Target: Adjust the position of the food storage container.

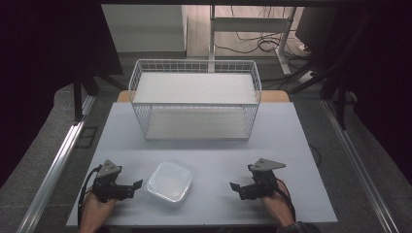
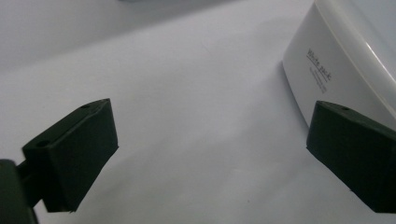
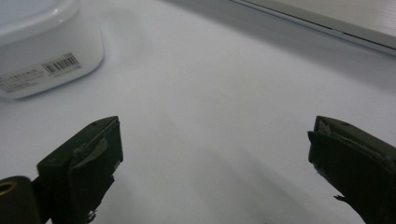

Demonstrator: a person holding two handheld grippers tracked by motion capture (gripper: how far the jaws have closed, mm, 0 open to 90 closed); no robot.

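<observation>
A white square plastic container with a clear lid (image 1: 169, 182) lies on the pale table near its front edge, between the two hands. My left gripper (image 1: 137, 186) rests just left of it, open, nothing between its jaws; in the left gripper view the container's printed side (image 2: 327, 74) stands close beyond the right jaw. My right gripper (image 1: 235, 188) sits further off to the container's right, open and holding nothing. In the right gripper view the container's barcode label (image 3: 51, 65) shows at the upper left.
A white wire basket rack with two shelves (image 1: 194, 99) stands at the back middle of the table (image 1: 291, 145). Metal rails run along both sides of the table. A desk leg and cables (image 1: 257, 41) lie on the floor behind.
</observation>
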